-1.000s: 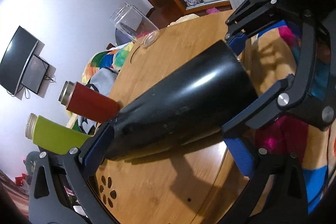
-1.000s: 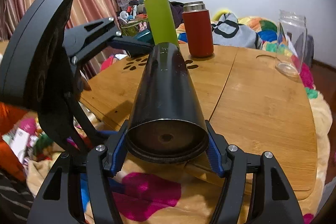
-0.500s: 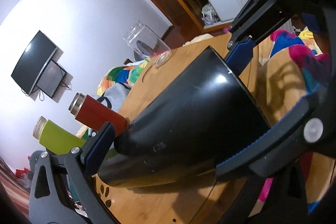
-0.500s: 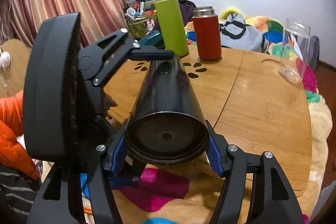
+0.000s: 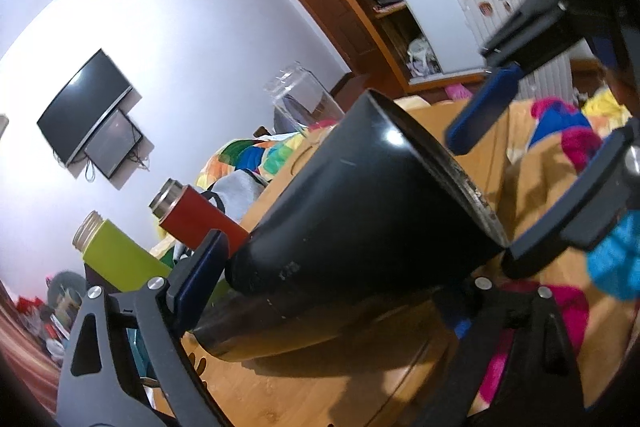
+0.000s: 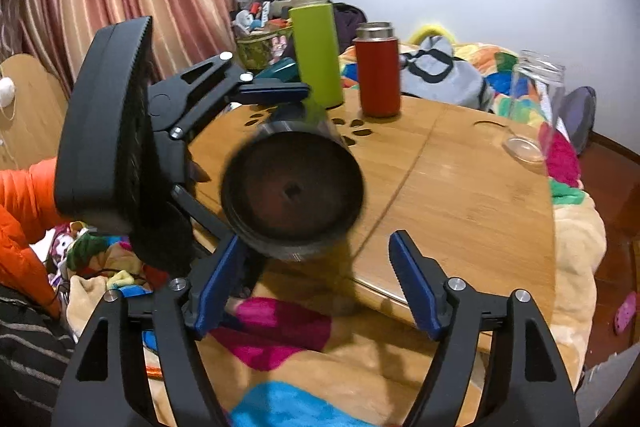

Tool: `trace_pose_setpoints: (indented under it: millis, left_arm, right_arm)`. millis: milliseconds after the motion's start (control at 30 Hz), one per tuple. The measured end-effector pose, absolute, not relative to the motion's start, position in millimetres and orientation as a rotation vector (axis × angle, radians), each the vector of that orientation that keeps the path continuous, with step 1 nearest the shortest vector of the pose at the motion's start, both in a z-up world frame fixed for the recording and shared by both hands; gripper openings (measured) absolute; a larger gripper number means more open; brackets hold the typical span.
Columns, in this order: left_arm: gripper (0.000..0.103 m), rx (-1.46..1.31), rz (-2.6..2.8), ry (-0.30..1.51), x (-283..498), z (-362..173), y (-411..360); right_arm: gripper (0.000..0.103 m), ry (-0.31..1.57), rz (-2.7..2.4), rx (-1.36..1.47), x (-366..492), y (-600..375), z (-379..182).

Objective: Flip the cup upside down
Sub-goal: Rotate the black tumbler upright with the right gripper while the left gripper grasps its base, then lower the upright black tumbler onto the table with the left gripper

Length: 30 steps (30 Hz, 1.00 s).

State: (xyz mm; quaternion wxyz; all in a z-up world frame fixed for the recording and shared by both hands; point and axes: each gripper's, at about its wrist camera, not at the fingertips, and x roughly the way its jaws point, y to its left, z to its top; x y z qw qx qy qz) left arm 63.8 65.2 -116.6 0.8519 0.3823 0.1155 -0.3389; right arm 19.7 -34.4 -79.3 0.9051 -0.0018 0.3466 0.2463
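The black tapered cup [image 5: 360, 219] is held on its side above the wooden table [image 6: 460, 195]. My left gripper [image 5: 332, 291] is shut on its narrow end; one blue pad shows at the left. In the right wrist view the cup's wide end [image 6: 292, 193] faces the camera. My right gripper [image 6: 316, 279] is open, its blue pads [image 6: 414, 287] apart from the cup on both sides. The left gripper's body [image 6: 116, 155] stands to the cup's left in that view.
A green bottle [image 6: 316, 55], a red flask [image 6: 378, 69] and a clear glass jar [image 6: 536, 107] stand on the far side of the table. A colourful blanket [image 6: 280, 347] lies below the near table edge. A grey bag [image 6: 440, 75] lies behind the flask.
My right gripper let go of the cup's wide end and opened. The left gripper keeps the cup and has tilted its wide end upward.
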Motion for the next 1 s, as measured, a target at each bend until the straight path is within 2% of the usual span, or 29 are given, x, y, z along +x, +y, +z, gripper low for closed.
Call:
trace_pose_setpoints:
  millis: [500,633,733,1000]
  left_arm:
    - [0.081,0.505,-0.704,0.303,85,-68,90]
    - [0.080,0.381,-0.745,0.358,93,-52,103]
    - [0.079,0.276,-0.785,0.407,103,-42,111]
    - [0.076,-0.003,-0.920,0.544,138,-28,129]
  right_arm:
    - [0.074,0.671,0.353,0.012,27,-49,-72]
    - [0.075,0.633,0.316,0.003,31,-43,-68]
    - [0.079,0.597,0.291,-0.003,31,-39,-64]
    - [0.080,0.529,0.241,0.002,30,-35,-54]
